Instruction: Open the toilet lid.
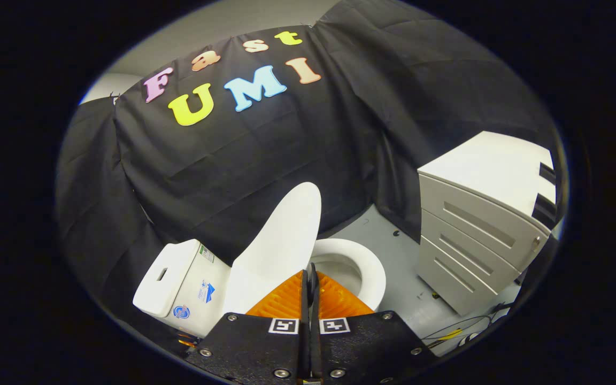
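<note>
Drawer cabinet (479, 224) stands at three o'clock of the toilet, well apart. Tank (179, 283) at nine o'clock of the bowl (364, 267). Toilet lid (281, 251) already raised, tilted near upright, just ahead of the fingers at eleven o'clock. Gripper (310, 278) fingers pressed together, nothing between them. Judgement: nudge the lid gently toward the tank until it rests; avoid slamming.

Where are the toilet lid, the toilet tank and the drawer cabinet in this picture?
toilet lid (281, 240): gripper view, middle of the raised lid's flat face.
toilet tank (182, 286): gripper view, side wall of the tank, left of the lid.
drawer cabinet (471, 232): gripper view, front of its middle drawer.
</note>
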Tool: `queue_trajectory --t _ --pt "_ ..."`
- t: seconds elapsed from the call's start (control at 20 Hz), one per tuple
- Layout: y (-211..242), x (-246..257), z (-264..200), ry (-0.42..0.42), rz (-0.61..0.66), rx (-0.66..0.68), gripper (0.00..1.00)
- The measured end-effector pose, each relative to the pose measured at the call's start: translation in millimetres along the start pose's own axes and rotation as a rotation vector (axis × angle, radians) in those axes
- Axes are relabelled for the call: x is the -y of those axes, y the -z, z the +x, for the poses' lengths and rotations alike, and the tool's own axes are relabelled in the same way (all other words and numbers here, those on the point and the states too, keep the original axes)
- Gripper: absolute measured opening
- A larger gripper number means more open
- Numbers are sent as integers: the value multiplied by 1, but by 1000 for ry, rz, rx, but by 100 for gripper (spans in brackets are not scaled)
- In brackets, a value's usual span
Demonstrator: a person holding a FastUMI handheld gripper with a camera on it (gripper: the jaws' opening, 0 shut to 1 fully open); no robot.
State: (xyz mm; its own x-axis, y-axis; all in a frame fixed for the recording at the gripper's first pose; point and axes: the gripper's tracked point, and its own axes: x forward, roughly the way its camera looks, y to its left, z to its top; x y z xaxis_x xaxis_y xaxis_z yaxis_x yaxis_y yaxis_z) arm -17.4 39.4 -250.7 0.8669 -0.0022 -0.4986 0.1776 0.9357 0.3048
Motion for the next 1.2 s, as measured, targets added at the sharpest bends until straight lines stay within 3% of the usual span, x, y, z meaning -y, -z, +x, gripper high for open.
queue_trajectory --t 0.3,0.7,1.2 --pt "-21 -40 -14 24 -148 45 0" --pt "-39 -80 -23 16 -189 75 0" --pt "-58 -156 -38 -13 -342 139 0"
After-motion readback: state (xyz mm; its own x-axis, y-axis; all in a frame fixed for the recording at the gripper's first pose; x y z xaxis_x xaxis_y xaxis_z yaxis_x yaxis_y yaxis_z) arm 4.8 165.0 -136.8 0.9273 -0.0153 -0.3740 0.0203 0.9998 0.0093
